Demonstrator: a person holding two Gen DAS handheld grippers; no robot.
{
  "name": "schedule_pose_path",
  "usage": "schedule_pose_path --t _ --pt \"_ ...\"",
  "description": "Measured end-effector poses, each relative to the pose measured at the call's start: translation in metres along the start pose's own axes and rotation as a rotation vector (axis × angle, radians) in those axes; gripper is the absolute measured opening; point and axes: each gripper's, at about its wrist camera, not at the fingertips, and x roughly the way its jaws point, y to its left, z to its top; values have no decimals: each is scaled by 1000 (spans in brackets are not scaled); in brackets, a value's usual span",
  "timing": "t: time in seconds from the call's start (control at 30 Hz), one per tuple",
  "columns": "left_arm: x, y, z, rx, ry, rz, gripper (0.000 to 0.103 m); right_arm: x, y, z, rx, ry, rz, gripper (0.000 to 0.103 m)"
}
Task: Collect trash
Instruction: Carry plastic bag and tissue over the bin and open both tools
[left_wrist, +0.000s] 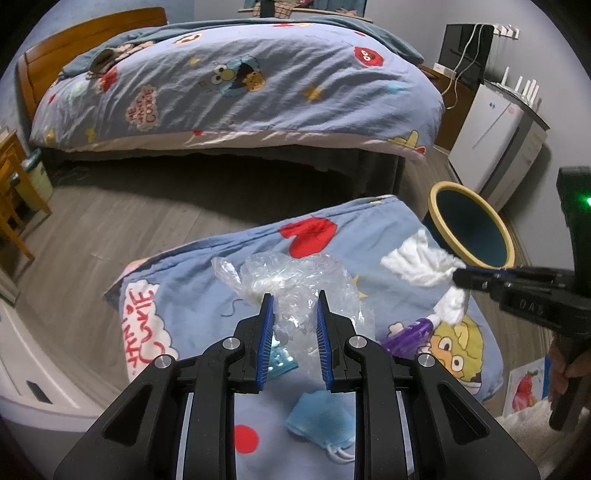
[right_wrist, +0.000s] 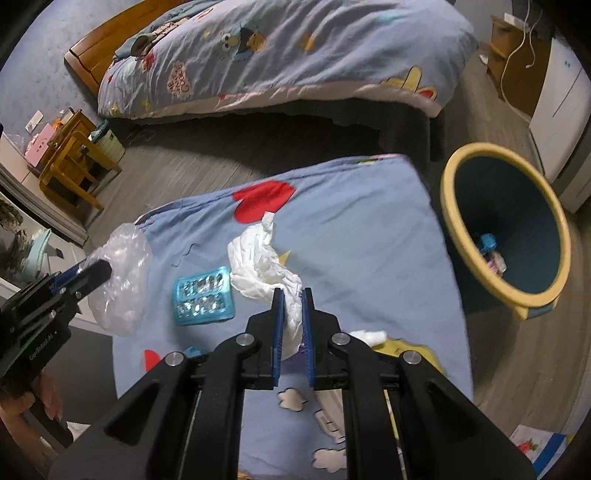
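My left gripper (left_wrist: 293, 308) is shut on a crumpled clear plastic bag (left_wrist: 295, 284) and holds it above the blue cartoon-print cover (left_wrist: 207, 295); the bag also shows in the right wrist view (right_wrist: 123, 275). My right gripper (right_wrist: 293, 295) is shut on a crumpled white tissue (right_wrist: 264, 267), lifted over the cover; the tissue also shows in the left wrist view (left_wrist: 424, 269). A teal blister pack (right_wrist: 204, 295), a blue face mask (left_wrist: 319, 419) and a purple wrapper (left_wrist: 410, 338) lie on the cover. The bin (right_wrist: 458, 206), yellow-rimmed with a dark blue inside, stands right of the cover with some trash inside.
A bed (left_wrist: 236, 85) with the same print lies across the room beyond a strip of wood floor (left_wrist: 110, 225). A white cabinet (left_wrist: 495, 140) stands behind the bin. A wooden chair (right_wrist: 70, 162) and a small lidded bin (right_wrist: 109, 142) are at the left. Picture cards (left_wrist: 526, 386) lie on the floor.
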Motion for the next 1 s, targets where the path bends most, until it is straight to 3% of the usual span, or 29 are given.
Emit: schedule_pose_path --t 0.57,1.0 --pt "23 -59 6 64 34 -33 23 -49 -75 29 10 -120 -77 9" --pt "33 -104 20 118 37 -73 23 -82 -193 41 171 -205 -210 9"
